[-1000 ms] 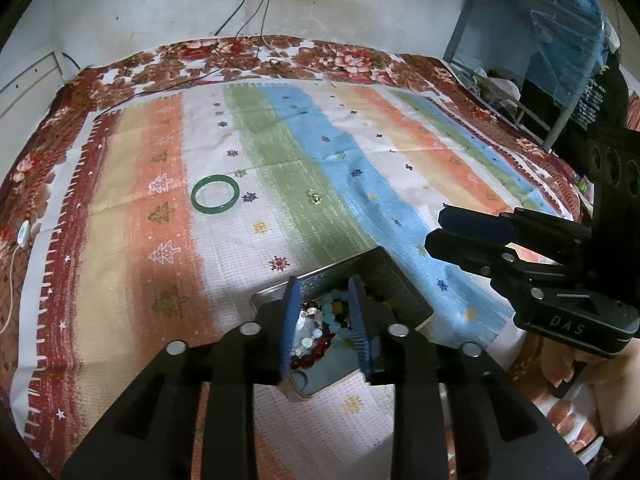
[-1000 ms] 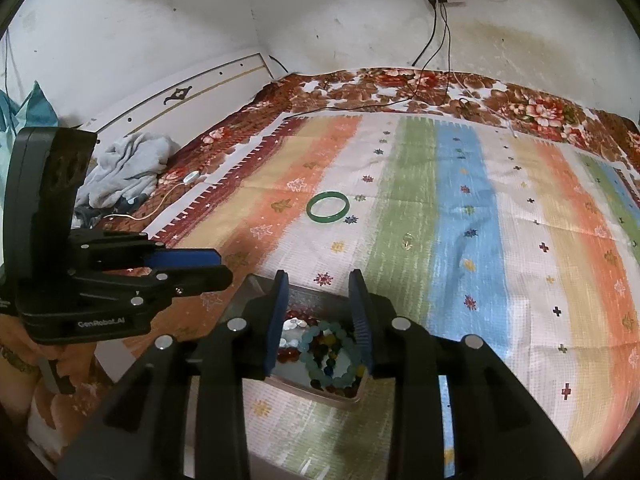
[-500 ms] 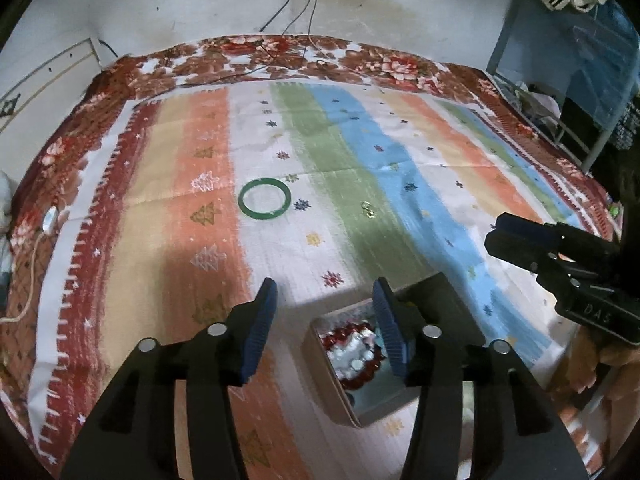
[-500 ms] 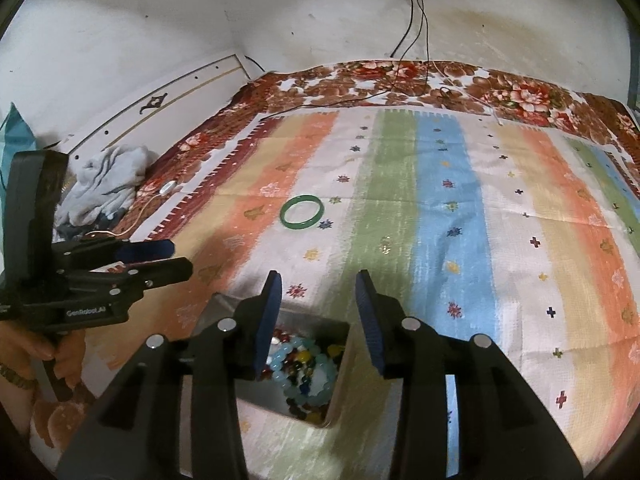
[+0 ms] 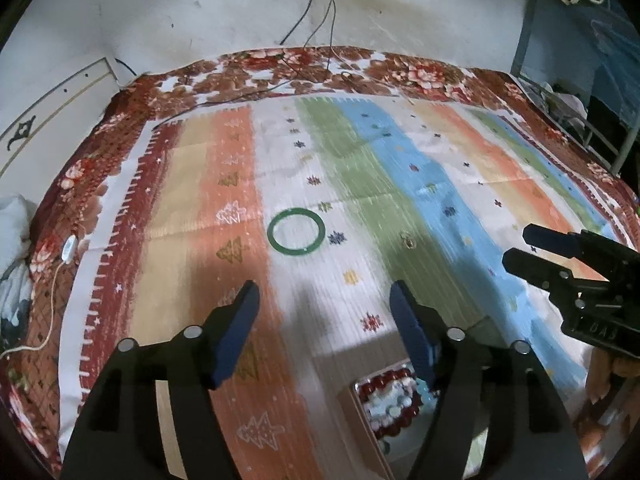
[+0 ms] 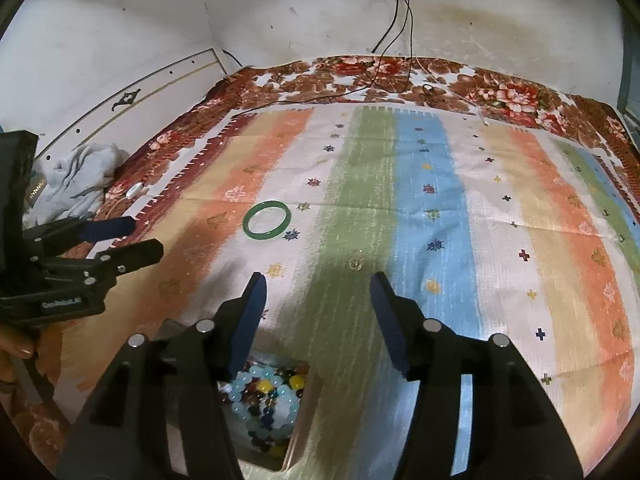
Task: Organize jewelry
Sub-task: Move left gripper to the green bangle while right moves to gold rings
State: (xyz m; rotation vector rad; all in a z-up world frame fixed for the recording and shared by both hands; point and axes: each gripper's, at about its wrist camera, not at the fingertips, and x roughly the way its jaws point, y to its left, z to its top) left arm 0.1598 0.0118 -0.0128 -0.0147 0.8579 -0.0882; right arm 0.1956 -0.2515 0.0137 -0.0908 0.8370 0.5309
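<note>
1. Green bangle [image 5: 296, 230] lies flat on the striped bedspread [image 5: 400, 184], on a white stripe, well ahead of both my grippers.
2. L gripper [image 5: 325, 320]: fingers wide apart, holding nothing, above the cloth.
3. R gripper [image 6: 318, 314]: also spread, nothing between the pads.
4. Metal box [image 6: 298, 436] w/ beaded bracelets [image 6: 264, 400] sits just below my R fingers.
5. Small gold ring [image 6: 355, 264] on the green stripe, apart from the bangle.

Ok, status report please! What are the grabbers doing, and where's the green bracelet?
Left gripper open, empty. Right gripper open, empty. Green bangle flat on striped blanket, ahead of both. Box of beads below grippers. Nothing blocking.
</note>
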